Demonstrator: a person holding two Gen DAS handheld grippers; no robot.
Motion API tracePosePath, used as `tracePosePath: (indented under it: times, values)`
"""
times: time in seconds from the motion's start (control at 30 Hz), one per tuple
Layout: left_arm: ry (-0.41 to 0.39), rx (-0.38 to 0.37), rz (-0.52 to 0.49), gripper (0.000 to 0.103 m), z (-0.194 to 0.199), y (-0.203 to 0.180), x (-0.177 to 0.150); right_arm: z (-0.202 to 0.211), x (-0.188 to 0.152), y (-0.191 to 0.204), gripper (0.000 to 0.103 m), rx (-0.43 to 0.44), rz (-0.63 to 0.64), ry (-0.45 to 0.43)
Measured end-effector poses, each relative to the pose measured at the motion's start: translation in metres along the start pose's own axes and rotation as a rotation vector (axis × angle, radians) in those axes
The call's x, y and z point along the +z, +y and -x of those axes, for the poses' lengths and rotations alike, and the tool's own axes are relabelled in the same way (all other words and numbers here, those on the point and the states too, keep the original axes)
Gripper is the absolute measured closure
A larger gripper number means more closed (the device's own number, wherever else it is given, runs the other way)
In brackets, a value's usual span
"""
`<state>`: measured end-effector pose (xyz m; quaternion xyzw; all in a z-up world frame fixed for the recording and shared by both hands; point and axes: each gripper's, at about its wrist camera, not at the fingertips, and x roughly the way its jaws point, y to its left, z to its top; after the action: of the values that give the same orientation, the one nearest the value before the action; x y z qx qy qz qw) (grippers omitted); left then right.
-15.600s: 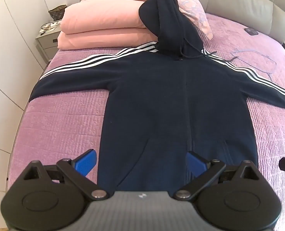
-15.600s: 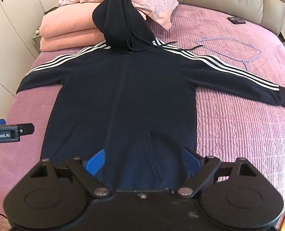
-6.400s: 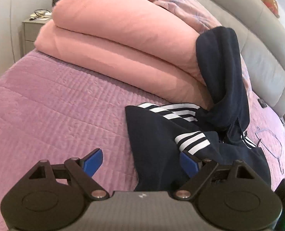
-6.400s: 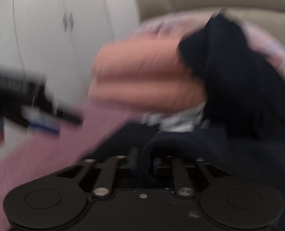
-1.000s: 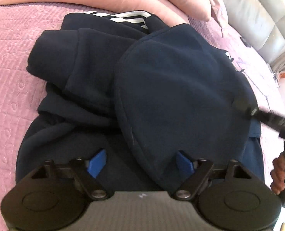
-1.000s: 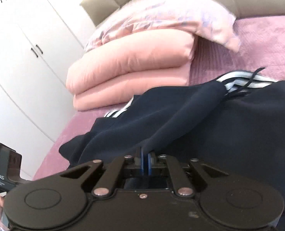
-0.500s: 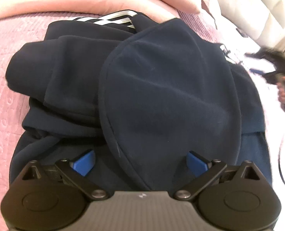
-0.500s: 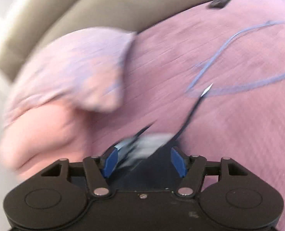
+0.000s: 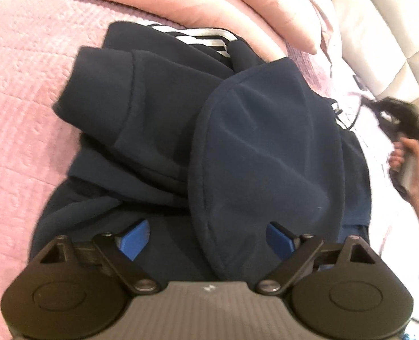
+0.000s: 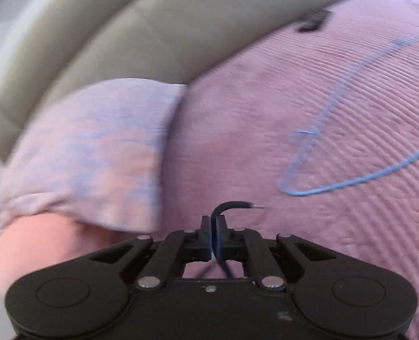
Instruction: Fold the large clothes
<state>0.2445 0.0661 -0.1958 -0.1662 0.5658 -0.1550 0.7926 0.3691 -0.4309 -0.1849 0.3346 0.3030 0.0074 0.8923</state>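
Observation:
A navy hoodie (image 9: 164, 130) with white sleeve stripes lies partly folded on the pink bed cover. Its hood (image 9: 269, 153) is laid flat over the body and folded sleeves. My left gripper (image 9: 206, 236) is open just above the hoodie's near part, holding nothing. My right gripper (image 10: 213, 236) is shut on the dark hoodie drawstring (image 10: 229, 205), whose tip curls out above the fingers. In the left wrist view the right gripper (image 9: 402, 124) shows blurred at the far right, held by a hand.
Folded pink quilts (image 9: 158, 2) lie behind the hoodie. A patterned pillow (image 10: 87, 147) and grey headboard (image 10: 130, 34) are ahead of the right gripper. A blue wire hanger (image 10: 351, 130) and a dark small object (image 10: 313, 21) lie on the bed cover (image 10: 294, 113).
My right gripper has closed from open onto the drawstring and lifted it toward the right. The left gripper stays open and has shifted slightly over the hoodie.

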Motion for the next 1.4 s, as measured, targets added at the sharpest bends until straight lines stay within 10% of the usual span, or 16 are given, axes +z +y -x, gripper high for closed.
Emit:
tracePosePath:
  times: [0.2, 0.3, 0.4, 0.53, 0.67, 0.83, 1.07, 1.4]
  values:
    - [-0.031, 0.056, 0.031, 0.012, 0.018, 0.007, 0.001, 0.064, -0.033, 0.051, 0.098, 0.147, 0.142, 0.094]
    - [-0.045, 0.082, 0.025, 0.012, 0.031, 0.007, -0.002, 0.055, -0.068, 0.048, 0.092, 0.082, 0.192, 0.327]
    - [-0.066, 0.096, 0.010, 0.011, 0.044, 0.007, -0.004, 0.038, -0.104, 0.045, 0.061, -0.048, 0.284, 0.588]
    - [-0.102, 0.131, -0.009, 0.010, 0.066, 0.013, -0.004, 0.080, -0.104, 0.063, 0.023, -0.038, 0.343, 0.489]
    - [-0.138, 0.182, 0.022, 0.005, 0.079, 0.037, -0.007, 0.113, -0.115, 0.068, 0.023, -0.064, 0.515, 0.397]
    - [0.000, 0.221, 0.007, 0.013, 0.042, 0.075, -0.011, 0.091, -0.173, 0.052, 0.013, -0.191, 0.916, 0.540]
    - [0.015, 0.042, -0.042, 0.013, 0.061, 0.088, -0.031, 0.171, -0.141, 0.045, 0.012, -0.110, 0.708, 0.379]
    - [0.036, -0.044, -0.036, 0.049, 0.091, 0.107, -0.095, 0.257, -0.185, -0.065, 0.012, -0.058, 0.465, 0.421]
